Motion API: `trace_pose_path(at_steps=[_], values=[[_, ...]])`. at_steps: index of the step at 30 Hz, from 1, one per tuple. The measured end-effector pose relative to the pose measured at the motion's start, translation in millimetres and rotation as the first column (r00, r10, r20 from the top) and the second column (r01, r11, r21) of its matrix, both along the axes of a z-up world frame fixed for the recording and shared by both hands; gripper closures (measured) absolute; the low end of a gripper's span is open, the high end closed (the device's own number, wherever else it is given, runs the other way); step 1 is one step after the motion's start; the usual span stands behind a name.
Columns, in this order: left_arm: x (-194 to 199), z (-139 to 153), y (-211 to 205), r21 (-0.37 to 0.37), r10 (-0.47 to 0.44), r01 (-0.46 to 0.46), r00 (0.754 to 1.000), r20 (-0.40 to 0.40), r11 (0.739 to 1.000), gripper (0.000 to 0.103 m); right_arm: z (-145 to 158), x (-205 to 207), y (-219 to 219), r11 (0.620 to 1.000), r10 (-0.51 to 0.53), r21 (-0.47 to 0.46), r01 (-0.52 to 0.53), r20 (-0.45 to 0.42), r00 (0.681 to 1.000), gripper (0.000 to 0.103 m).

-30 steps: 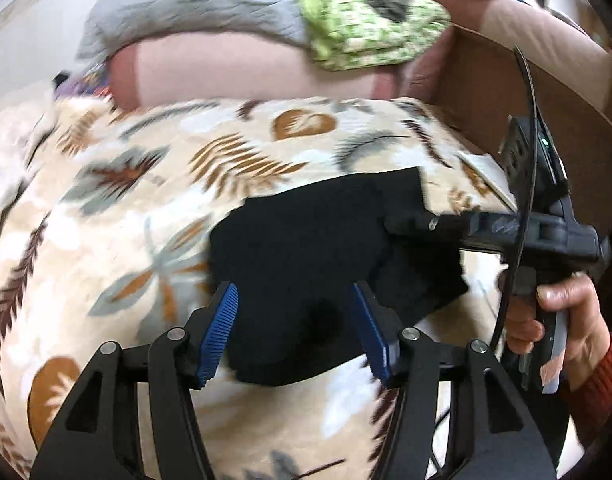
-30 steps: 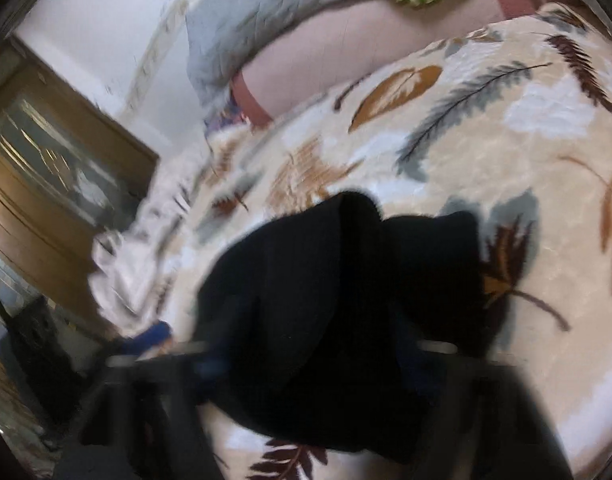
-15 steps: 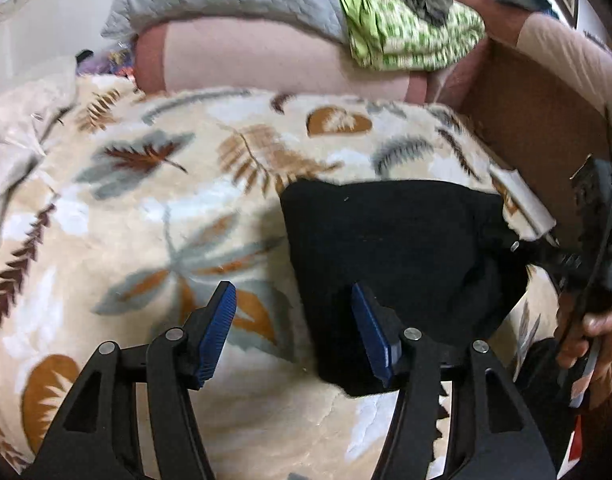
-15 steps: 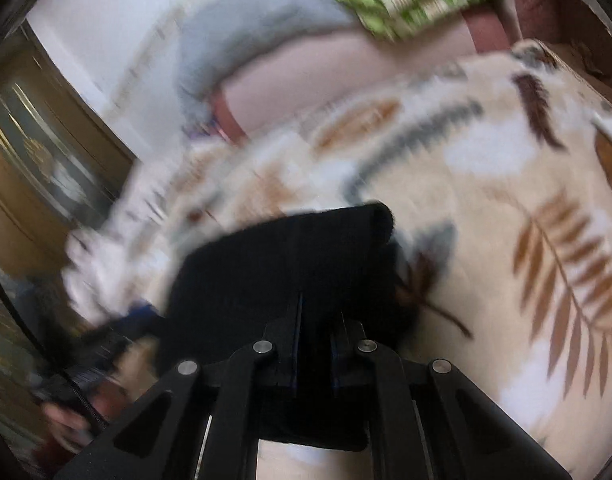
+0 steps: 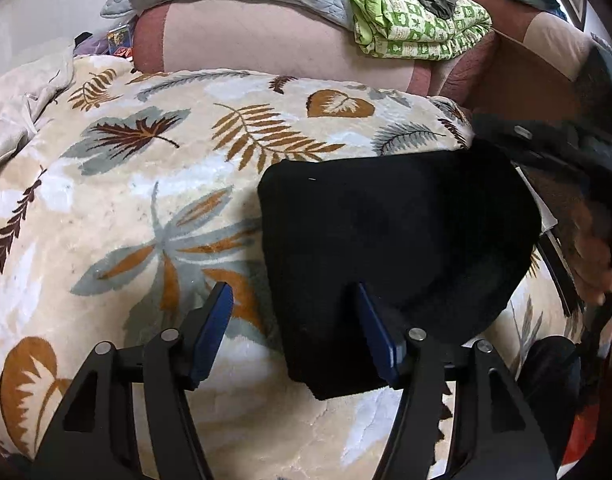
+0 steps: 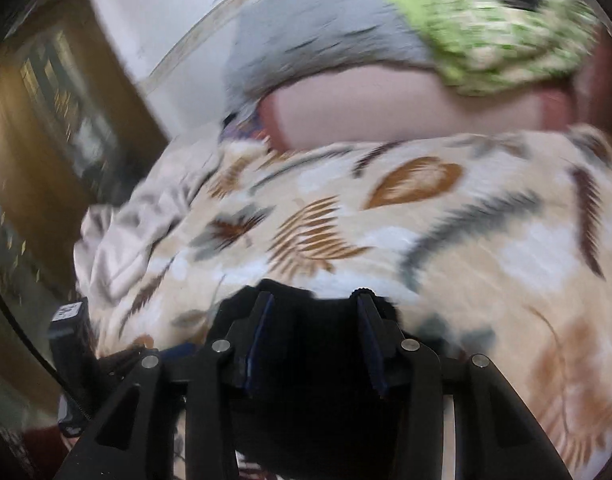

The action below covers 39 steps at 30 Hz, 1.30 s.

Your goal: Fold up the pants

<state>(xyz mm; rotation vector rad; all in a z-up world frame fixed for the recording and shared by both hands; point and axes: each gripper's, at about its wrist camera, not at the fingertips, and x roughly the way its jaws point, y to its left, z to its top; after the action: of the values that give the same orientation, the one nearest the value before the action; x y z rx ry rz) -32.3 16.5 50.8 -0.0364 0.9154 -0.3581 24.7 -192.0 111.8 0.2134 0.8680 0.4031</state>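
Since the earlier frames, the pants (image 5: 393,248) have been brought from a looser, lumpier heap into a compact black rectangle, and the right gripper (image 6: 313,320) has been lifted back from the cloth. Its jaws, pinched nearly together half a second ago, have just been opening; they are now parted, with the dark fabric seen below and between them but not pressed by the pads. The right wrist view is blurred, so finer contact cannot be judged. The left gripper (image 5: 294,332) is held released above the blanket (image 5: 146,184): its left pad is over bare leaf print, its right pad over the pants' near-left corner, nothing being squeezed. The pants are lying folded on the blanket, right of centre. A green quilt (image 5: 413,28) is piled behind.
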Motion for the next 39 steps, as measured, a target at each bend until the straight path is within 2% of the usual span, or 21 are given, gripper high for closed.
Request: trace_pose_path(at_steps=[2,3,5,7,9,10,13,15,17,19,20,21,26,28,29,31,33,36,39], values=[[2.2,-1.9,1.1,-0.008,0.008,-0.008,1.0,-0.01,1.0,0.04,4.1,16.2,21.9,0.991,0.01,-0.137,-0.01,-0.005,1.0,0.059],[3.6,-2.2,1.5,-0.019,0.01,-0.01,1.0,-0.017,1.0,0.04,7.4,16.7,25.4,0.986,0.012,-0.164,-0.012,0.004,1.0,0.059],[5.3,-2.8,1.1,-0.035,0.004,-0.005,1.0,-0.019,0.999,0.04,19.3,12.4,24.4,0.982,0.02,-0.186,-0.016,0.024,1.0,0.059],[5.6,-5.0,-0.8,-0.032,-0.008,0.007,1.0,-0.02,0.999,0.04,25.1,-0.7,14.2,0.984,0.034,-0.178,-0.028,0.032,0.999,0.065],[5.1,-7.1,-3.0,-0.037,-0.025,0.024,0.999,-0.027,0.999,0.04,21.9,-17.3,4.3,0.982,0.057,-0.183,-0.055,0.008,0.998,0.1],[4.4,-7.2,-3.5,-0.042,-0.031,0.03,0.999,-0.029,0.999,0.04,17.2,-26.7,0.3,0.978,0.055,-0.202,-0.055,-0.007,0.998,0.103],[2.0,-5.2,-5.4,-0.035,-0.036,0.035,0.999,-0.019,0.999,0.04,0.7,-50.4,-19.7,0.968,-0.007,-0.25,-0.004,-0.046,0.999,0.102],[1.1,-6.0,-7.0,-0.034,-0.038,0.037,0.999,-0.019,0.999,0.04,-7.1,-51.9,-33.4,0.965,-0.07,-0.257,0.055,-0.052,0.996,0.096],[0.3,-7.5,-6.8,-0.037,-0.028,0.027,0.999,-0.022,0.999,0.038,-3.5,-46.5,-38.3,0.976,-0.081,-0.206,0.074,-0.03,0.996,0.095],[-0.6,-7.8,-6.0,-0.045,-0.024,0.023,0.999,-0.026,0.999,0.038,5.8,-36.2,-25.5,0.991,-0.006,-0.134,0.005,-0.007,1.0,0.083],[-1.1,-8.1,-6.2,-0.045,-0.023,0.022,0.999,-0.026,0.999,0.037,10.3,-27.5,-13.1,0.993,0.041,-0.111,-0.04,0.008,0.999,0.065],[-1.4,-8.6,-6.2,-0.043,-0.023,0.022,0.999,-0.025,0.999,0.037,12.0,-18.1,-1.8,0.993,0.075,-0.095,-0.074,0.01,0.997,0.054],[-0.9,-10.4,-4.5,-0.052,-0.023,0.021,0.999,-0.036,0.998,0.035,-12.7,50.9,58.5,0.973,0.215,-0.06,-0.223,-0.113,0.97,0.057],[0.5,-12.0,-2.7,-0.063,-0.02,0.017,0.999,-0.045,0.998,0.033,-35.9,75.6,78.6,0.955,0.277,-0.049,-0.293,-0.203,0.939,0.058],[0.8,-12.9,-2.1,-0.068,-0.022,0.019,0.999,-0.047,0.998,0.033,-44.5,81.6,83.4,0.951,0.289,-0.04,-0.306,-0.234,0.928,0.061],[1.5,-14.3,-0.9,-0.075,-0.028,0.024,0.998,-0.05,0.997,0.032,-59.6,87.3,94.0,0.938,0.326,-0.016,-0.345,-0.285,0.901,0.075],[1.7,-15.2,-0.1,-0.073,-0.033,0.029,0.998,-0.053,0.997,0.032,-63.8,79.1,104.7,0.912,0.375,-0.055,-0.406,-0.289,0.881,0.094],[1.9,-16.0,1.4,-0.088,-0.052,0.046,0.997,-0.063,0.995,0.032,-51.3,59.1,115.9,0.862,0.418,-0.198,-0.467,-0.243,0.875,0.098],[2.9,-16.4,-0.3,-0.093,-0.051,0.045,0.997,-0.054,0.995,0.029,-35.9,63.8,114.0,0.867,0.373,-0.286,-0.409,-0.173,0.912,0.1]])
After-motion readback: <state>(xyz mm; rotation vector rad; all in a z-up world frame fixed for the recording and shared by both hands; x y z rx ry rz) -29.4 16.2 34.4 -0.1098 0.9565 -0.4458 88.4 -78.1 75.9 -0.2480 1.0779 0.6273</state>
